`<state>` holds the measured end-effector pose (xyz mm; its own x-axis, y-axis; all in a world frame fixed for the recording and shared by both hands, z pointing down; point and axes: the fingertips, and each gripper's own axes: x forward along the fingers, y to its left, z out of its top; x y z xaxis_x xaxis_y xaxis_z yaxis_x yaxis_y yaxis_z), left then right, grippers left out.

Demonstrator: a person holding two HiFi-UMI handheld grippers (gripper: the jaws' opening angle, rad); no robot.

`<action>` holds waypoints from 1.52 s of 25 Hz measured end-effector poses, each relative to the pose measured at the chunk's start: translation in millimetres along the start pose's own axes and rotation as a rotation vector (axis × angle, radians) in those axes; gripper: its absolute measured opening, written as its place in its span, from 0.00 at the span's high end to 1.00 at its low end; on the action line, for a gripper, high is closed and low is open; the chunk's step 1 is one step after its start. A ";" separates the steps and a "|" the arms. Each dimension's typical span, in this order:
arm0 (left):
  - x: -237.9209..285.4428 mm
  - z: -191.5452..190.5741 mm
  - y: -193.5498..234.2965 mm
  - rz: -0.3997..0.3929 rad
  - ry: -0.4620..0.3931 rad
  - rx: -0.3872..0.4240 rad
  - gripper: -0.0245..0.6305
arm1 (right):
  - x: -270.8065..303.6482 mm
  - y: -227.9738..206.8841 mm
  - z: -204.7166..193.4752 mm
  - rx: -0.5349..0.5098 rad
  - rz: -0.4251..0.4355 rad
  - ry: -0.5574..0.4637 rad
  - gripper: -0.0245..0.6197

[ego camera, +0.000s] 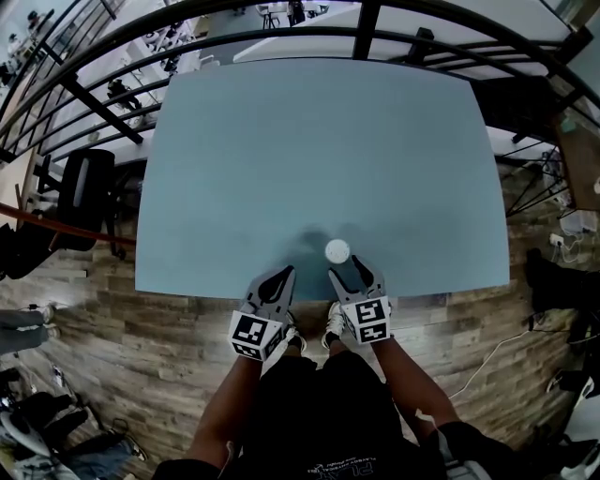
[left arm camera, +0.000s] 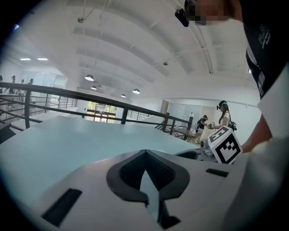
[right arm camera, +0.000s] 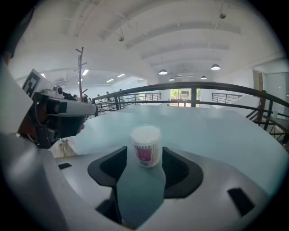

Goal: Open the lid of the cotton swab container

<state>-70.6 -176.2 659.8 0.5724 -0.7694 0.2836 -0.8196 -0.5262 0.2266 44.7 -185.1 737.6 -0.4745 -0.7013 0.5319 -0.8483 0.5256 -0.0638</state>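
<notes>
A pale blue bench [ego camera: 281,150] fills most of the head view, and the cotton swab container [ego camera: 337,250] stands upright on it near the front edge, with bare surface all around it. It is a small clear tub with a pink label and a white lid, and the lid is on.

The right claw [ego camera: 352,273] is released. Its two dark pads stand wide apart and it tilts down toward the bench. In the right gripper view the container shows in the gap between the pads, with a sliver of space on each side. The head view places it just ahead of the tips, so nothing is gripped.

The left claw [ego camera: 280,277] is clenched. In the left gripper view its tips meet in a point with nothing between them. It sits just left of the container and apart from it, over the front edge of the bench.

A dark railing [ego camera: 309,21] curves round the far side of the bench, and a wooden floor [ego camera: 141,328] lies below the near edge.
</notes>
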 end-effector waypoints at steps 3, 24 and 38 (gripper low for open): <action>0.6 -2.0 -0.6 0.003 0.006 0.000 0.95 | 8.4 -1.3 -1.4 0.001 0.005 0.005 0.58; -3.3 -19.4 5.1 0.037 0.056 -0.018 0.94 | 26.8 -5.2 2.8 -0.003 -0.027 0.021 0.59; 3.0 -15.1 2.2 0.035 0.060 -0.014 0.94 | 22.9 -3.9 17.1 -0.059 0.011 -0.012 0.60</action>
<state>-70.4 -174.1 675.2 0.5443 -0.7637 0.3471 -0.8389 -0.4942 0.2282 33.1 -211.5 735.5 -0.4867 -0.7011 0.5212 -0.8280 0.5604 -0.0194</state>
